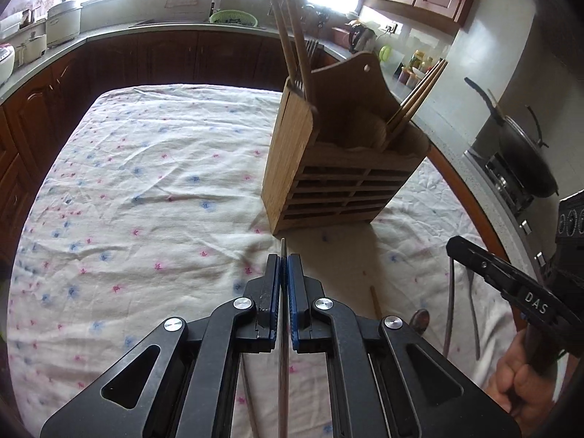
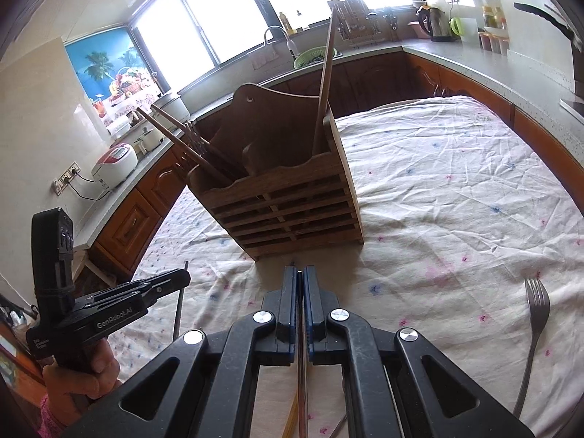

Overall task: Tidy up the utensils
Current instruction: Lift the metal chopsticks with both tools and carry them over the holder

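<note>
A wooden utensil holder (image 1: 339, 179) stands on the floral tablecloth, also in the right wrist view (image 2: 292, 200). It holds wooden chopsticks (image 1: 292, 36) and forks. My left gripper (image 1: 284, 261) is shut on a thin metal utensil (image 1: 283, 328) whose tip pokes out just short of the holder's base. My right gripper (image 2: 300, 273) is shut on another thin metal utensil (image 2: 301, 365), also close before the holder. Each gripper shows in the other's view: the right gripper (image 1: 511, 284), the left gripper (image 2: 120, 299).
A metal fork (image 2: 534, 332) lies on the tablecloth (image 2: 456, 189) to the right. More thin utensils (image 1: 450, 310) lie near the cloth's front edge. Kitchen counters (image 2: 474, 62), a sink and a stove with a wok (image 1: 525, 153) surround the table.
</note>
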`<state>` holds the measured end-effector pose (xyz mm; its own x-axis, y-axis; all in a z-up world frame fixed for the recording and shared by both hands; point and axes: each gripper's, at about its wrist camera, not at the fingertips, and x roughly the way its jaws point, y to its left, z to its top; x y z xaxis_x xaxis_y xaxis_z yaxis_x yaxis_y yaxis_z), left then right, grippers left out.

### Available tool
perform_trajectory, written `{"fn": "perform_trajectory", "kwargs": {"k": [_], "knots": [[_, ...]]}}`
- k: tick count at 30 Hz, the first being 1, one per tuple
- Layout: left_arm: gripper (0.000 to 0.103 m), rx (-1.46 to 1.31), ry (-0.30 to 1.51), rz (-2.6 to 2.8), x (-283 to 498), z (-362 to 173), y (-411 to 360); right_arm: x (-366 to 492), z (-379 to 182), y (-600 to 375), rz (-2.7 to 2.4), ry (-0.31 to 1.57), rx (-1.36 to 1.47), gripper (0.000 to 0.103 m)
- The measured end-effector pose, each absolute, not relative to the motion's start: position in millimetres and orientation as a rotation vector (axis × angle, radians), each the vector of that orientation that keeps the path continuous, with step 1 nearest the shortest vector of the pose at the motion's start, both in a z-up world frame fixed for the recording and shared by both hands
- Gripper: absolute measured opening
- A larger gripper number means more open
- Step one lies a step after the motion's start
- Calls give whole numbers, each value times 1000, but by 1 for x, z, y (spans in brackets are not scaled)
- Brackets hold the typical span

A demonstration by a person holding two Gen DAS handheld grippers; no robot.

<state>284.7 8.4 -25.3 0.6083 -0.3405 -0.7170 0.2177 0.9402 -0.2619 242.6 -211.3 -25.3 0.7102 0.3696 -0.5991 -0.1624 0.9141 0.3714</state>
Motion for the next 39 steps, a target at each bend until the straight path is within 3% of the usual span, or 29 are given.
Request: {"fn": "perform_trajectory", "kwargs": {"k": [9, 39], "knots": [[3, -201, 741, -357, 234, 26, 19, 218, 10, -213, 325, 634, 298, 4], [3, -245, 576, -354, 190, 80, 39, 176, 67, -234, 314, 458, 289, 4]]}}
